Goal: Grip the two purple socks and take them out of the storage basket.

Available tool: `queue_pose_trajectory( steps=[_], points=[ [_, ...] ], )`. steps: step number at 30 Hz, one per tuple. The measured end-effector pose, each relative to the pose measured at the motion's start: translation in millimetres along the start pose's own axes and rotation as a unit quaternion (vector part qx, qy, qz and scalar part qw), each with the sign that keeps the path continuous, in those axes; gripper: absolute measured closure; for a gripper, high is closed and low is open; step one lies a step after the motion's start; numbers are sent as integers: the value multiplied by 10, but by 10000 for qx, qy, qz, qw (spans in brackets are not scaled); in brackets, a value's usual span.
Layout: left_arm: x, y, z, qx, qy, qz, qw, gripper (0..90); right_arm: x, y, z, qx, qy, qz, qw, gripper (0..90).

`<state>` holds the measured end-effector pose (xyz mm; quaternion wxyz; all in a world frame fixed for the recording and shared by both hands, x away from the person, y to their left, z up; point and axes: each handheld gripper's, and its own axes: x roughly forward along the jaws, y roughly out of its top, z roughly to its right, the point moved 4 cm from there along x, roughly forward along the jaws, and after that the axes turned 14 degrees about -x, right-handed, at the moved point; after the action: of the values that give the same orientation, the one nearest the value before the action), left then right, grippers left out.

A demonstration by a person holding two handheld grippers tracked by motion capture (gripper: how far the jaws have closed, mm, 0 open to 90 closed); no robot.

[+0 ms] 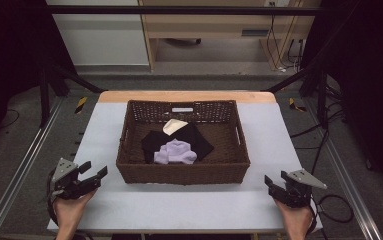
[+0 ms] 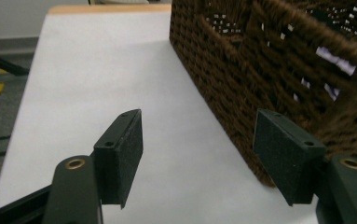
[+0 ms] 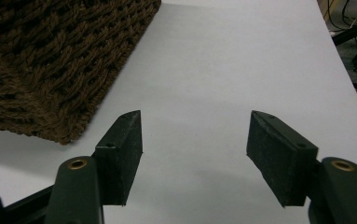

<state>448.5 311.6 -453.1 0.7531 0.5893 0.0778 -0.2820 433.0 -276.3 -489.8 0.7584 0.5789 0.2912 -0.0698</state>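
Start step judged: left claw [image 1: 95, 173] & right claw [image 1: 271, 184] were held spread & empty on the table [image 1: 189, 205], w/ the basket [image 1: 184, 172] of folded cloths [image 1: 176, 145] between & ahead of them; a reach inward was judged needed next.

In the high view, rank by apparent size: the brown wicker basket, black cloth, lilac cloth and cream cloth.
1. Brown wicker basket
2. Black cloth, partly covered
3. Lilac cloth
4. Cream cloth, partly tucked under the black one, so its true size is unsure
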Motion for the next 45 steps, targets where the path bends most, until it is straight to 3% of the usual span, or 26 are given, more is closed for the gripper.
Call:
queue_pose_trajectory(
  steps=[5,12,15,21,26,32,36,41,45],
  points=[
    [-89,119,29,-171,-171,218,9995,313,-19,8,-13,-26,-15,33,10000,351],
    [-175,337,117,-192,-375,355,9985,325,-35,12,6,-73,-92,77,9999,353],
    [-177,420,188,-115,-413,395,9983,325,-50,8,8,-44,-106,81,9999,359],
    [-159,708,458,22,-666,560,9962,320,-47,13,16,-57,-80,126,9999,386],
    [-134,859,664,234,-802,650,9944,319,-49,33,12,-60,-42,184,9998,436],
    [-21,1001,910,464,-861,612,9933,320,-44,57,-4,-141,180,149,9996,523],
    [69,1074,1036,500,-942,593,9925,319,-57,61,-8,-317,134,311,9989,535],
    [209,1182,1187,686,-899,553,9920,323,-41,46,-3,-208,131,227,9994,534],
    [349,1240,1306,688,-972,452,9919,327,-75,70,-7,-198,-72,208,9996,589]
  ],
)
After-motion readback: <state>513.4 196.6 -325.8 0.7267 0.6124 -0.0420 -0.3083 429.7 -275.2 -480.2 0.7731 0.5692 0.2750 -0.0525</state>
